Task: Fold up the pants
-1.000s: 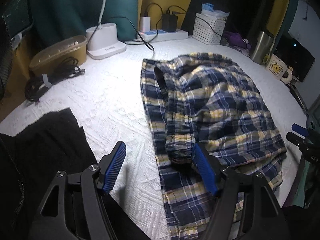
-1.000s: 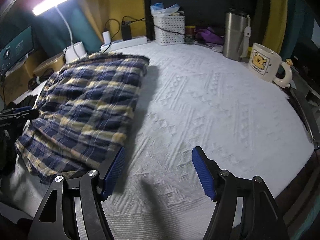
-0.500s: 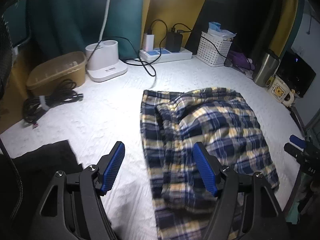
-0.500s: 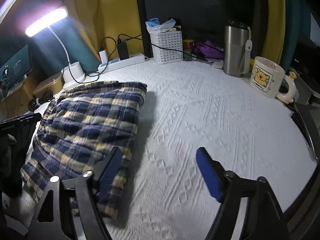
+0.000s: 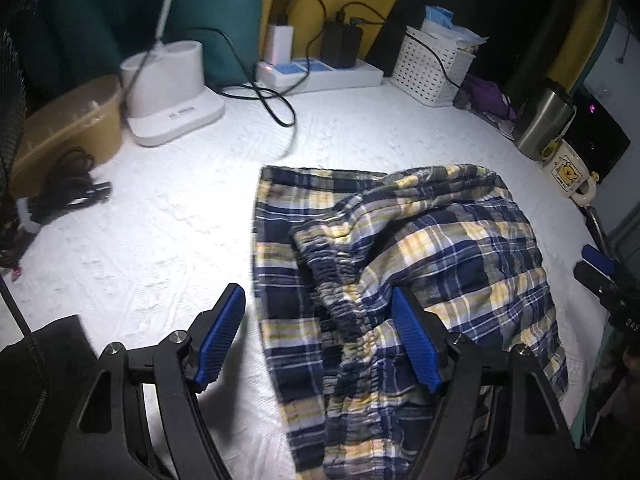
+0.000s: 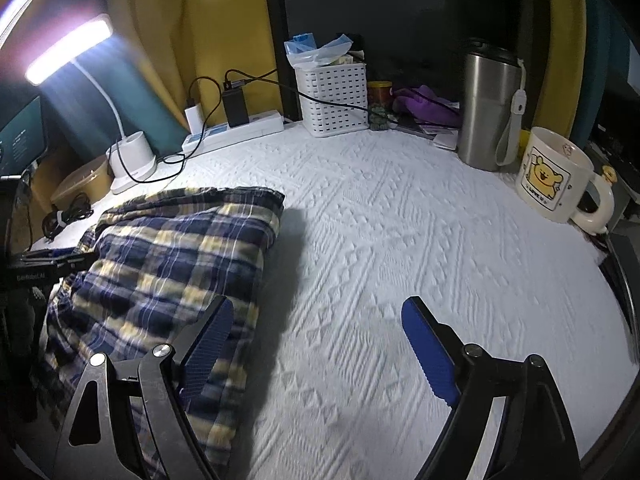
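Opening both claws, your left claw (image 5: 318, 340) and right claw (image 6: 318, 354) gripped nothing above the folded navy-and-yellow plaid pants (image 5: 420, 264) on the white textured bench (image 6: 400, 240).

You are working on a table under a white textured cover (image 6: 400, 240), lit by a white desk lamp (image 6: 68, 56) whose base (image 5: 168, 88) stands at the far left. Behind it hang a teal curtain (image 5: 100, 12) and a yellow curtain (image 6: 168, 40), with a dark panel (image 6: 380, 8) beside them. Along the back edge you have a white power strip (image 5: 320, 76) with chargers plugged in, a white perforated basket (image 6: 332, 96), a steel tumbler (image 6: 488, 104) and a bear-print mug (image 6: 552, 176). A monitor (image 6: 20, 140) glows at far left.
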Demonstrator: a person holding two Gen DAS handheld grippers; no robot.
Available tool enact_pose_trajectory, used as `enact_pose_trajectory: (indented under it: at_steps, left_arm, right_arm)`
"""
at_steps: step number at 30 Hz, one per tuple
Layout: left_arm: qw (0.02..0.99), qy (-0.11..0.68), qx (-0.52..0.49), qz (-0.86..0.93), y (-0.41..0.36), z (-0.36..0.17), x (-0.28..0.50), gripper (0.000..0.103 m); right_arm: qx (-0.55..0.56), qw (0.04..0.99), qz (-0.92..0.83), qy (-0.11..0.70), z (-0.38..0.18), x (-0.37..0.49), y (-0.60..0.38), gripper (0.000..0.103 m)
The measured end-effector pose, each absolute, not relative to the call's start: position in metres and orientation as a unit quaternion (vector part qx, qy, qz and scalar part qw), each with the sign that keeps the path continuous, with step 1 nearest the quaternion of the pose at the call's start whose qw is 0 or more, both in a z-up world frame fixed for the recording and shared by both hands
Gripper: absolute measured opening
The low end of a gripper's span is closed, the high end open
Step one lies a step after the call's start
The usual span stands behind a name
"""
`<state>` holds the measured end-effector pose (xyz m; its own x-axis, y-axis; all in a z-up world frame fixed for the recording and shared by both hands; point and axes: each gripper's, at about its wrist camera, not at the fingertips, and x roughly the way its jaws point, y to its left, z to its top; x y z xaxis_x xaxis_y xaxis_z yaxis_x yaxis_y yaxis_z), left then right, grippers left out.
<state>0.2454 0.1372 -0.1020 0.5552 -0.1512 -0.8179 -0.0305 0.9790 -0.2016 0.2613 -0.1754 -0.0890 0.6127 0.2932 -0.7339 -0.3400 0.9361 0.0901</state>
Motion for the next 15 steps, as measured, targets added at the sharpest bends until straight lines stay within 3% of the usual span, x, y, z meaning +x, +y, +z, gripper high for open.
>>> enact_pose_trajectory:
  at_steps: [8,15]
  left_arm:
    - [0.876,0.471,-0.085,-0.055,0.131,-0.112,0.251,0.084]
    - [0.883,0.459,-0.094,-0.031,0.127,-0.113,0.244,0.086]
  right_arm:
    - [-0.026,0.887,0.198,0.416,-0.099,0.283,-0.16,0.087]
    - [-0.017,0.871,0.237,0.43,-0.109,0.295,-0.141,0.087]
